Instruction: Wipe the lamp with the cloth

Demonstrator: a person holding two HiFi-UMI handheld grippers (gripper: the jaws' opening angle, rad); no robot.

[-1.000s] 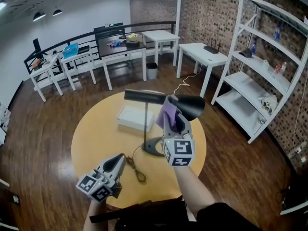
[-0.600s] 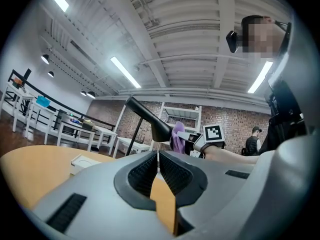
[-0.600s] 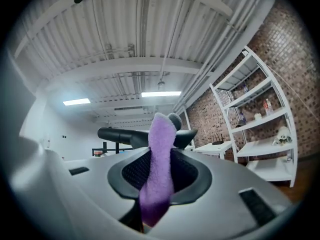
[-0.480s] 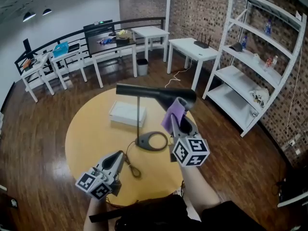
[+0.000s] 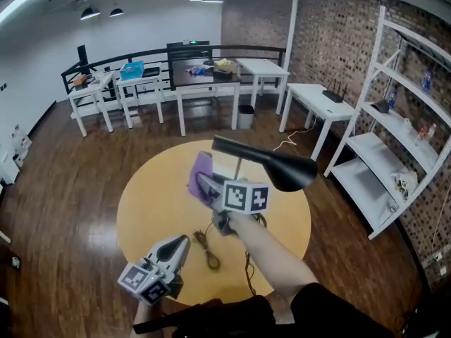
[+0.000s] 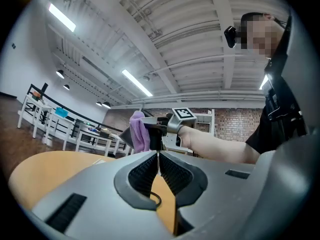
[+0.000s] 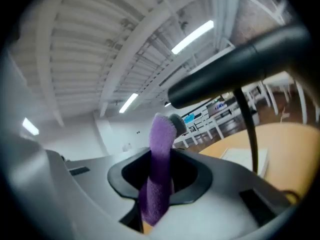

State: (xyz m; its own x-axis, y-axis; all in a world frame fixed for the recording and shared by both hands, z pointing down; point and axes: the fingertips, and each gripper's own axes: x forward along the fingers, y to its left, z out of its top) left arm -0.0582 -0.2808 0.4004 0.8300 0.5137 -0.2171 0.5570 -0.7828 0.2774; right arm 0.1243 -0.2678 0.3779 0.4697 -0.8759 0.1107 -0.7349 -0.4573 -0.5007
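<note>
Head view: one round yellow bench (image 5: 151,203) carries one black lamp (image 5: 282,169), its base near the bench's middle, its thin stem upright and its long head lying roughly level above, wide end to the right. One black cord (image 5: 206,249) loops on the bench in front of the base. One purple cloth (image 5: 201,174) is present, clamped in the right gripper (image 5: 204,186), which is held up at the narrow left end of the lamp head; contact between cloth and lamp cannot be confirmed. Each gripper bears one cube with black-and-white square markers; these are the only printed marks that can be made out. Right gripper view: jaws part-closed on the cloth (image 7: 159,169), which stands up past their tips just under the lamp head (image 7: 235,64). Left gripper (image 5: 180,241) sits low over the bench's near edge; left gripper view shows its jaws pressed together with nothing between them.
</note>
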